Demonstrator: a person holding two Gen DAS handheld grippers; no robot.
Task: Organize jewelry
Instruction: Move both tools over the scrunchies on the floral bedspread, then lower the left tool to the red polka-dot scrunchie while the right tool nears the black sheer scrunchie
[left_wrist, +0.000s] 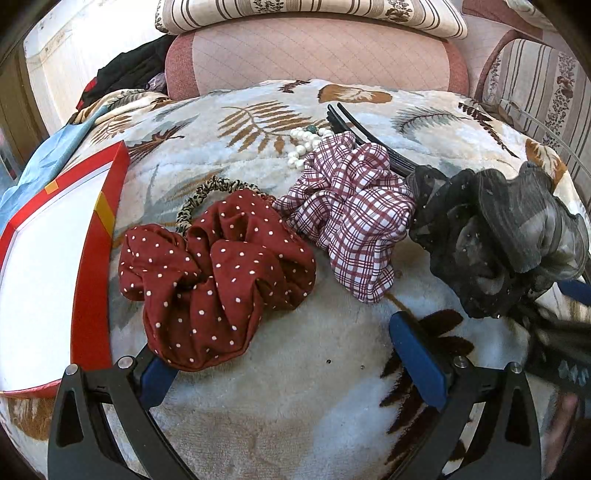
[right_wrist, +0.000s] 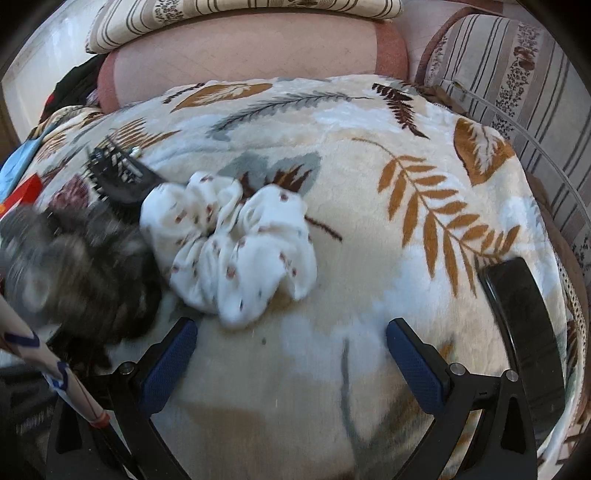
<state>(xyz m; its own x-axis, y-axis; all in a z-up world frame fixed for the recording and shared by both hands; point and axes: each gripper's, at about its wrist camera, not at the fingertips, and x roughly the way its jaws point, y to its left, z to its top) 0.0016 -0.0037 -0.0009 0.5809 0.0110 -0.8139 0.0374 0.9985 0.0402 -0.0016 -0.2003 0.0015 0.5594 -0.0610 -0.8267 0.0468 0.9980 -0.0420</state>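
Grippers: my left gripper (left_wrist: 290, 354) and right gripper (right_wrist: 291, 350) both spread wide, holding nothing | red dotted scrunchie (left_wrist: 214, 284) on blanket (left_wrist: 295, 398), touching left fingertip (left_wrist: 157, 373) | white scrunchie (right_wrist: 236, 243) just ahead of right

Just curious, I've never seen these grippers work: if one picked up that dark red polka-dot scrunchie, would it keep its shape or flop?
The red polka-dot scrunchie would probably flop: its fabric lies in loose, gathered folds. It looks light, being thin cloth. Resting on the plush blanket, it would likely drag or bunch rather than slide if pushed.
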